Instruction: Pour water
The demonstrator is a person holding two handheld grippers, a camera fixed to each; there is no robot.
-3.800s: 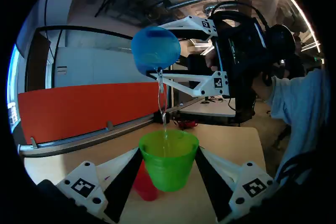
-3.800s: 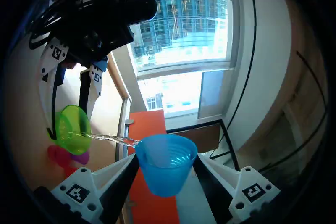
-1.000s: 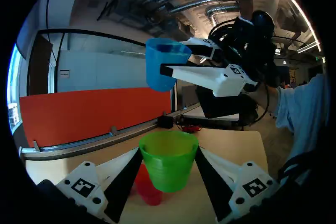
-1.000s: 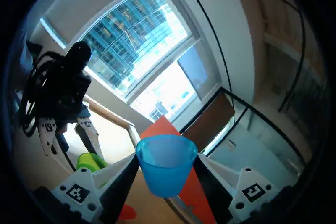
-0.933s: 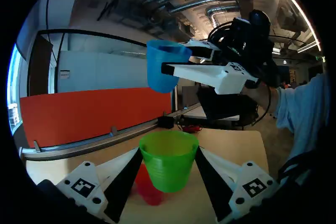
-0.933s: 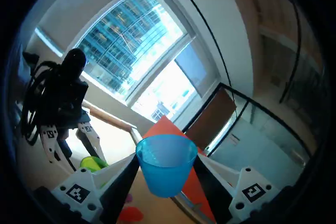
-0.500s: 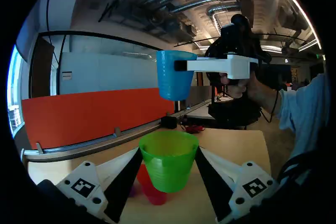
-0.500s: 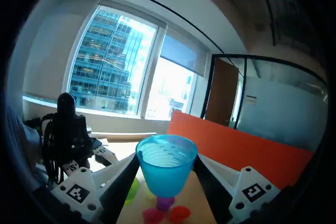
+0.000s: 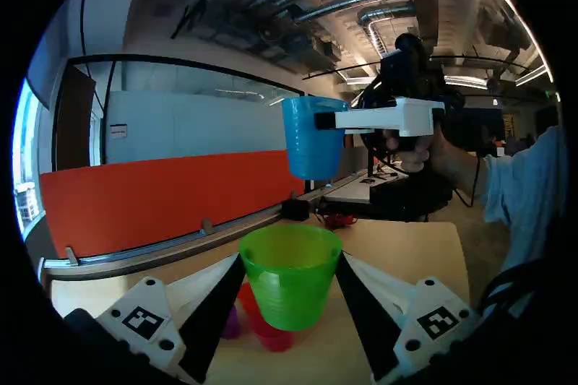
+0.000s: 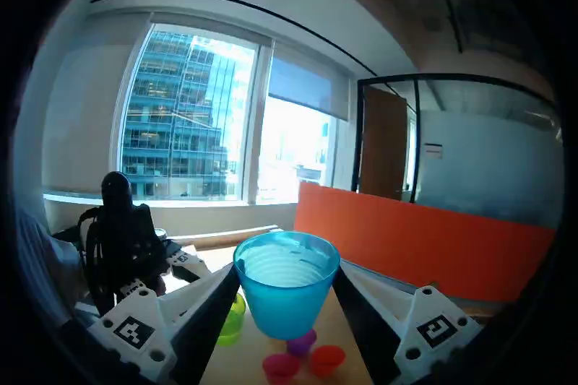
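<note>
The left gripper [image 9: 289,273] points forward and level, both white fingers pressed against the sides of an upright translucent green plastic cup [image 9: 290,298]. The right gripper [image 9: 313,123] is held level by a hand [image 9: 413,156] in a light-blue sleeve [image 9: 520,190]. It clamps an upright translucent blue plastic cup [image 9: 311,150], higher than the green one.

Green cup [image 9: 290,277], blue cup [image 10: 287,295], orange partition [image 9: 159,193], pink cup [image 10: 280,367], purple cup [image 10: 301,343], red cup [image 10: 326,360]
</note>
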